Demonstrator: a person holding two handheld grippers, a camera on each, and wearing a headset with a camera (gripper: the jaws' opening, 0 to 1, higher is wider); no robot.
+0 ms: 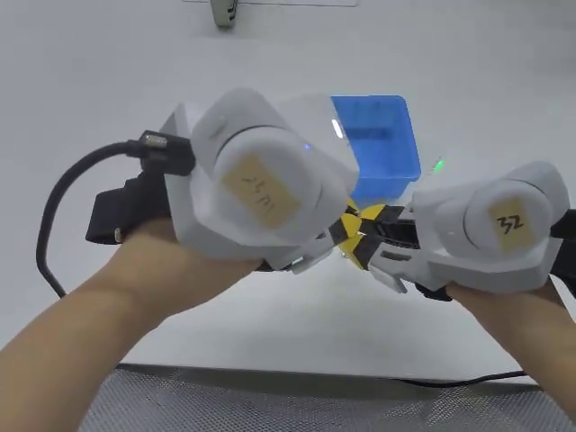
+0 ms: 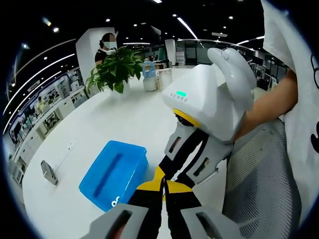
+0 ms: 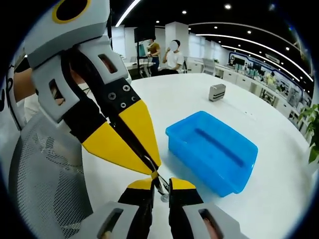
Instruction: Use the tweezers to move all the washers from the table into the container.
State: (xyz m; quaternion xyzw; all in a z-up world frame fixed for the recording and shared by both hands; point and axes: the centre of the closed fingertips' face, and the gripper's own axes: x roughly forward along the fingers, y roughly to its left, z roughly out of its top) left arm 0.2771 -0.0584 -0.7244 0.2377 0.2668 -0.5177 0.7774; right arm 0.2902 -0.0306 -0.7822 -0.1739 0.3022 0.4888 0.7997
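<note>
the blue container (image 1: 389, 183) sits on the white table (image 1: 99, 72), and both grippers meet tip to tip just in front of its near wall. the left gripper (image 1: 346, 232) comes in from the container's left, held in a hand (image 1: 180, 261). the right gripper (image 1: 371, 245) comes in from the container's right, held in the other hand (image 1: 508, 306).

in the right gripper view the left gripper's yellow jaws are pressed together to a point. a thin metal piece, which looks like the tweezers (image 3: 160, 190), runs out of that point beside the container's near corner. it drops into the narrow gap between the right gripper's yellow tips; whether those tips pinch it, i cannot tell. its lower end is just above the table, too small to read.

a small grey block (image 1: 225, 11) stands well beyond the container's far side. a potted plant (image 2: 117, 67) is farther off still.
</note>
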